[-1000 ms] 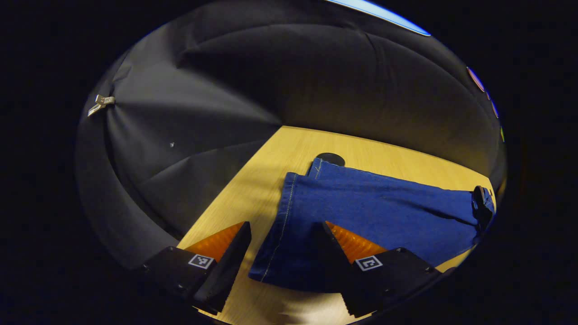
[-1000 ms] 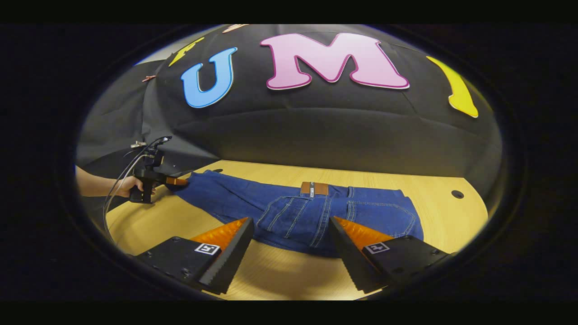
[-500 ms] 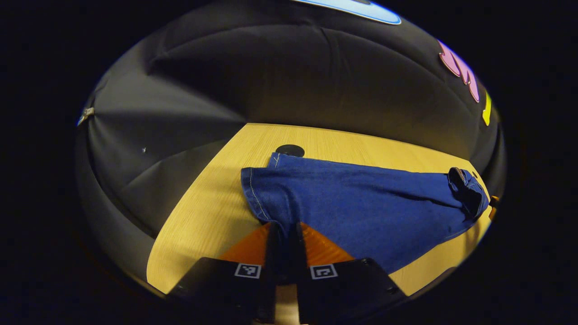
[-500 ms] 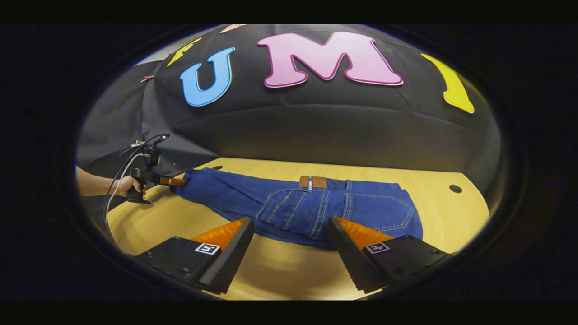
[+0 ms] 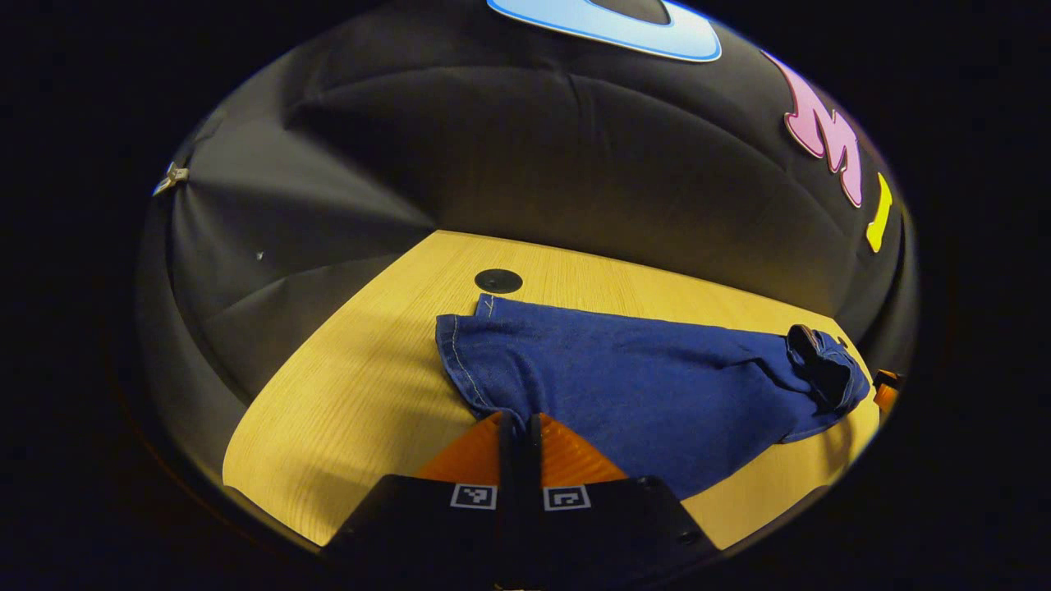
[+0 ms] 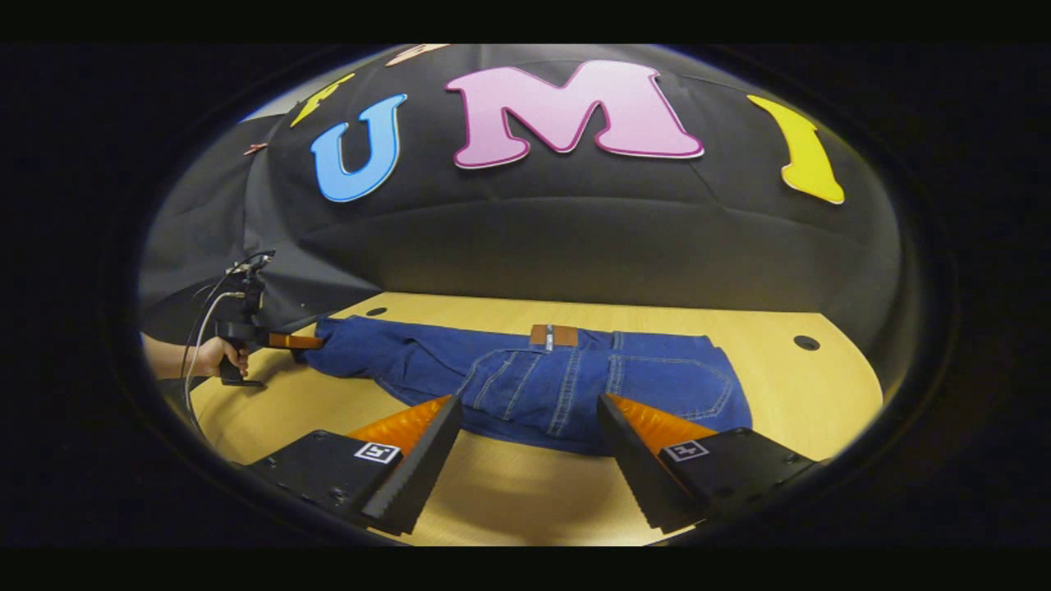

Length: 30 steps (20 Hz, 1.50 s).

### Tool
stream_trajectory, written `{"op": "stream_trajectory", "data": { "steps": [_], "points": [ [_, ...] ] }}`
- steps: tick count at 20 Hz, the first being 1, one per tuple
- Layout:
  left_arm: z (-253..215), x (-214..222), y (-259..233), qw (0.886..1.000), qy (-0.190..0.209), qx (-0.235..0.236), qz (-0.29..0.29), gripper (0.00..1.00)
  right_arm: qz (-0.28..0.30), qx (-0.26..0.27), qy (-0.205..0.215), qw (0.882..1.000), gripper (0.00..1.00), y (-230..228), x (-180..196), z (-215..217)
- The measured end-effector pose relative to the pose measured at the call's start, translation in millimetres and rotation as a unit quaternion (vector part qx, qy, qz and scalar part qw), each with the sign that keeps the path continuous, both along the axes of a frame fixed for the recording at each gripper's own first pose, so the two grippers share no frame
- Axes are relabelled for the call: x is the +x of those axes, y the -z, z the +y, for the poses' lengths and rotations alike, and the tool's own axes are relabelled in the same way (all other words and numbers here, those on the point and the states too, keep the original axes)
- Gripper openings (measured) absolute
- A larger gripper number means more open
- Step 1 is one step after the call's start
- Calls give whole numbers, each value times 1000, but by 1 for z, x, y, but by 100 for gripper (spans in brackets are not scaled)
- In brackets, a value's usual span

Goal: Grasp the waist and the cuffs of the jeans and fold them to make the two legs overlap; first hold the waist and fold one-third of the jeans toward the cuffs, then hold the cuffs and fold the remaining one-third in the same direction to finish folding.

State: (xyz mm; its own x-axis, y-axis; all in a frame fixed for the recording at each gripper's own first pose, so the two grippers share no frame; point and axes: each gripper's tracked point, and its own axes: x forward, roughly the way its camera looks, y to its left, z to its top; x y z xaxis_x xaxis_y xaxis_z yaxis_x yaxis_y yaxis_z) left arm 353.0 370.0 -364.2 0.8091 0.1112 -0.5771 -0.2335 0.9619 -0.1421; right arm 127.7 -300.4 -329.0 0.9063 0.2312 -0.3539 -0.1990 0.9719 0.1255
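Blue jeans (image 6: 534,382) lie flat on the wooden table (image 6: 525,492), waist with a brown patch (image 6: 553,335) at the far side, legs running left. In the left gripper view the near leg (image 5: 624,386) spreads ahead, and my left gripper (image 5: 519,423) is shut on the cuff's near corner. The right gripper view shows that same gripper (image 6: 283,340) far left, pinching the cuff, held by a hand (image 6: 209,357). My right gripper (image 6: 525,410) stands open just in front of the seat of the jeans, nothing between its fingers.
Round holes sit in the tabletop: one beyond the cuffs (image 5: 498,281), one at the right (image 6: 805,342). Black cloth walls close in behind the table. Bare wood lies left of the cuffs (image 5: 345,410) and in front of the jeans.
My left gripper went from open around the cuff to shut on its corner, then drew back slightly with it. The right gripper stayed open, shifting a little.
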Motion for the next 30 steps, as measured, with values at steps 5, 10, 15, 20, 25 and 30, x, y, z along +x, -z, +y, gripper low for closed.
{"op": "stream_trajectory", "data": {
  "steps": [5, 10, 15, 20, 25, 30],
  "points": [
    [-6, -4, -46, 999, -12, 18, -44, 6, -3, -5, 30, 1000, 99, -8, -1, -33],
    [-51, -6, -116, 997, 4, 24, -70, 6, 10, -2, 72, 997, 94, -20, -14, -73],
    [-128, 3, -186, 993, 48, 37, -105, 6, 9, -16, 122, 992, 94, -41, -31, -133],
    [-225, 20, -242, 986, 96, 28, -130, 6, 5, -23, 175, 984, 100, -62, -51, -194],
    [-344, 39, -264, 973, 183, -8, -143, 5, -3, -54, 210, 976, 100, -78, -79, -249],
    [-450, 64, -244, 960, 245, -45, -128, 6, 9, -61, 243, 968, 100, -75, -116, -293]
  ]
}}
